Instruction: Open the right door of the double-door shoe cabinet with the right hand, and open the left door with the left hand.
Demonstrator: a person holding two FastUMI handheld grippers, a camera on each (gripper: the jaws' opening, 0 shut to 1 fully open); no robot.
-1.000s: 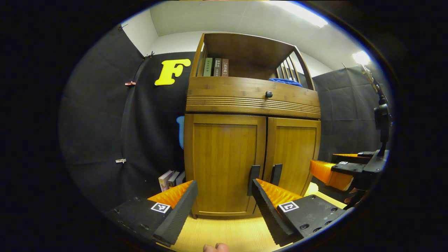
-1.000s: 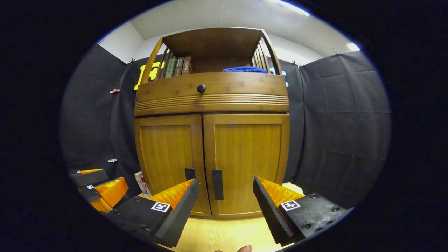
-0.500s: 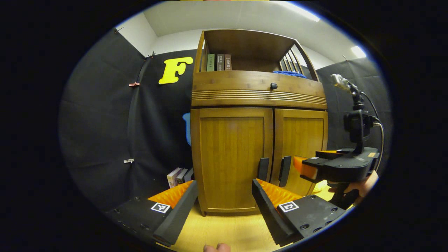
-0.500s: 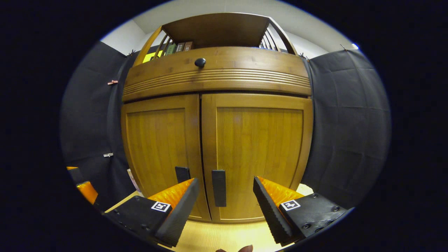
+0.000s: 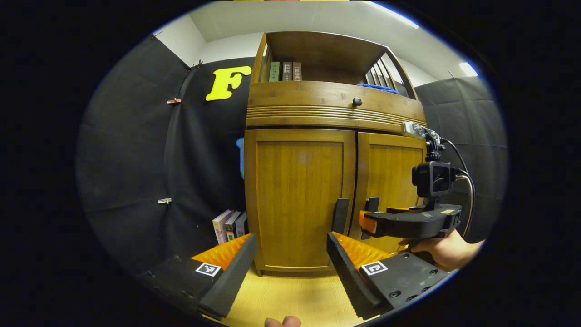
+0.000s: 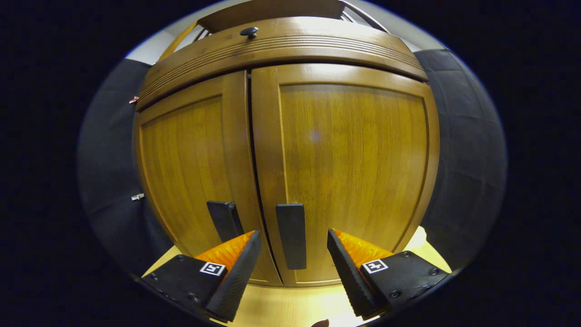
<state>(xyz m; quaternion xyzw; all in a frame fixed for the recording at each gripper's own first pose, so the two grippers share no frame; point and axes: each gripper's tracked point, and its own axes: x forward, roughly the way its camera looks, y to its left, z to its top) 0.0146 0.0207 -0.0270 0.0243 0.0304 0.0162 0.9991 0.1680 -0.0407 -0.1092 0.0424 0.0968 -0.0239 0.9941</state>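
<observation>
Doors both closed: the right door (image 6: 349, 172) and left door (image 6: 181, 163) sit flush under the drawer (image 6: 281, 43). The step in hand looks like the reach for the right handle (image 6: 291, 235), which stands between the spread fingers of the right gripper (image 6: 294, 259) (jaws wide, nothing held, contact not evident). Next move, I judge: ease forward until the fingers flank the handle, close on it, then pull outward along the hinge arc. The left gripper (image 5: 291, 262), also wide and empty, hangs back from the cabinet (image 5: 336, 113), near the left handle (image 5: 340, 215) but apart from it.
</observation>
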